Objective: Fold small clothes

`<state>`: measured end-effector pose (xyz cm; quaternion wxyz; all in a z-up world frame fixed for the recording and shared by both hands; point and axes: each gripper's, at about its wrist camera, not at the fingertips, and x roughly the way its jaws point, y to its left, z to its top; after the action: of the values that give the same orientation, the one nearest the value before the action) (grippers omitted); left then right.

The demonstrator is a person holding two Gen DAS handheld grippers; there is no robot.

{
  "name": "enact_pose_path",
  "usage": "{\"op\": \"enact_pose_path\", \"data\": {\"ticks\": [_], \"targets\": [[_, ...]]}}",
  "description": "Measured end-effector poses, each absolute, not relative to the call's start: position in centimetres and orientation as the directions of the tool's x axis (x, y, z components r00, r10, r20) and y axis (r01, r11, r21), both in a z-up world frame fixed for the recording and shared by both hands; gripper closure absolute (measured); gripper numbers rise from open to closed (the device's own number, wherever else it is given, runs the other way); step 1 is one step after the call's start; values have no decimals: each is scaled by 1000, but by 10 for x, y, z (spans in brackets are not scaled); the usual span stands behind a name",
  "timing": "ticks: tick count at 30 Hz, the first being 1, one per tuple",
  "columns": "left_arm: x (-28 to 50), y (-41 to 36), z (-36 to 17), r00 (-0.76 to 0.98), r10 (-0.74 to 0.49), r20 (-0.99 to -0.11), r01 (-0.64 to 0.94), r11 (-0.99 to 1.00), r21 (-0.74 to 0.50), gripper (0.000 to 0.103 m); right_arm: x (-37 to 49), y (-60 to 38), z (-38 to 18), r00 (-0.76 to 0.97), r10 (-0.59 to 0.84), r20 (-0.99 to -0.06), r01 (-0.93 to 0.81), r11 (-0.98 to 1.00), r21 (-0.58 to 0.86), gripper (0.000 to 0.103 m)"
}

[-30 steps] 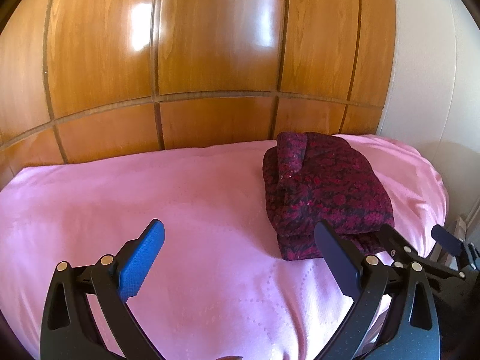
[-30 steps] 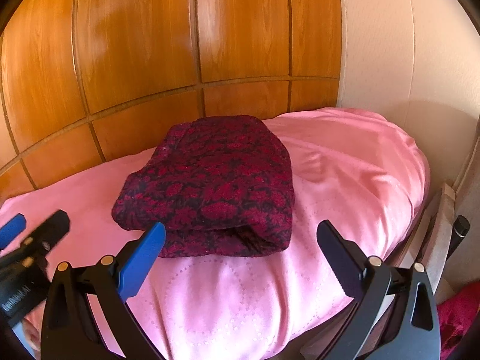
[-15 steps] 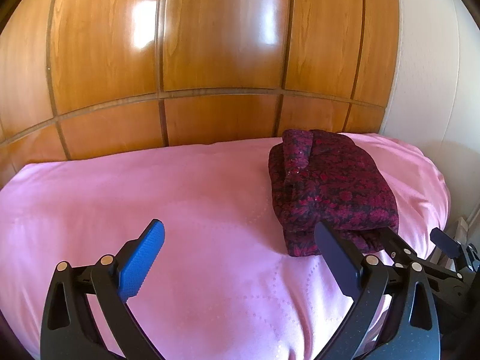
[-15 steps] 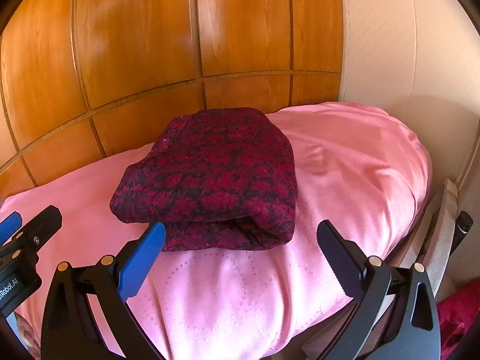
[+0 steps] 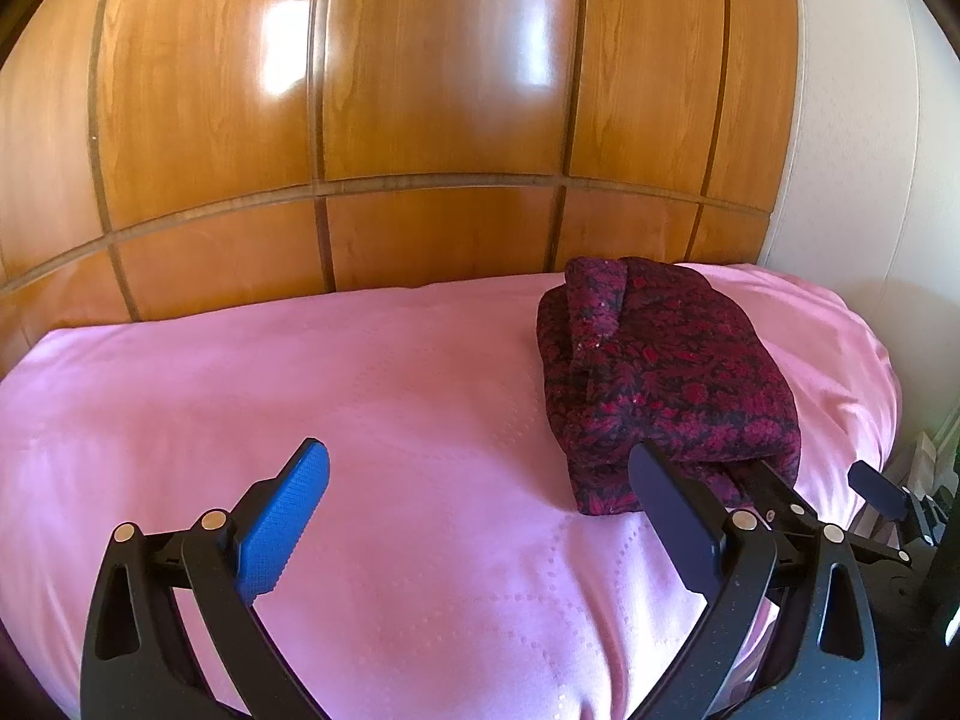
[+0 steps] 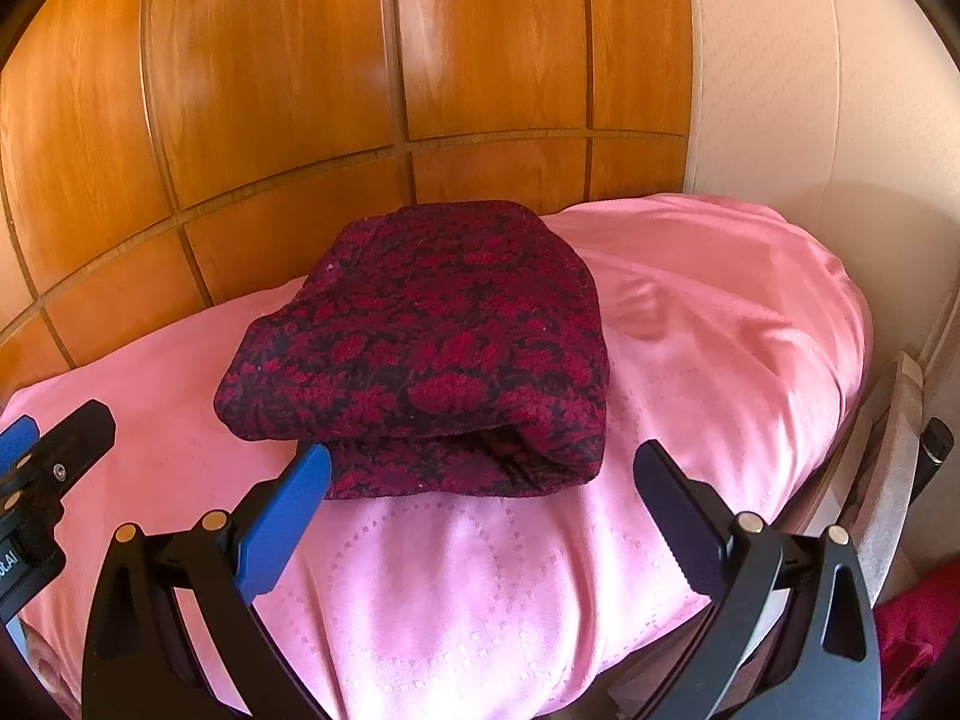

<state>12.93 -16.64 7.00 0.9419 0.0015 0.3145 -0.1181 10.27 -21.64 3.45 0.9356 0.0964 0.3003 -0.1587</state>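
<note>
Both my pairs of jaws stand wide and hold nothing. My left gripper (image 5: pixel 480 480) hovers over bare pink bedspread (image 5: pixel 300 396), and my right gripper (image 6: pixel 480 474) faces the folded garment (image 6: pixel 432 348), a dark red and black patterned bundle lying on the bed toward its right end, near the wooden headboard (image 6: pixel 300 90). Its open folded edge points at my right jaws, whose blue pad sits just in front of it. In the left view the garment (image 5: pixel 666 372) lies right of my jaws.
</note>
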Motion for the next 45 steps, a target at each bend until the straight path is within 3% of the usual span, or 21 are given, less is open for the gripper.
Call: {"op": "enact_pose_path", "data": {"ticks": [17, 24, 30, 35, 40, 45], "targets": [[150, -163, 51, 724, -203, -659, 189, 978, -93, 6, 109, -246, 38, 766, -255, -589, 384, 917, 102, 2], [163, -163, 29, 706, -178, -685, 176, 982, -73, 4, 127, -317, 42, 733, -266, -626, 489, 846, 214, 2], [187, -143, -9, 627, -168, -760, 137, 985, -104, 4, 166, -403, 15, 619, -348, -705, 641, 741, 198, 2], [206, -115, -27, 630, -90, -772, 54, 996, -72, 4, 214, -459, -24, 524, -347, -778, 714, 677, 179, 2], [221, -92, -48, 598, -19, -801, -18, 999, -38, 4, 259, -495, -55, 489, -338, -804, 728, 665, 164, 2], [217, -86, -59, 626, -25, -779, -24, 998, -51, 3, 273, -501, -66, 463, -386, -798, 734, 672, 101, 2]]}}
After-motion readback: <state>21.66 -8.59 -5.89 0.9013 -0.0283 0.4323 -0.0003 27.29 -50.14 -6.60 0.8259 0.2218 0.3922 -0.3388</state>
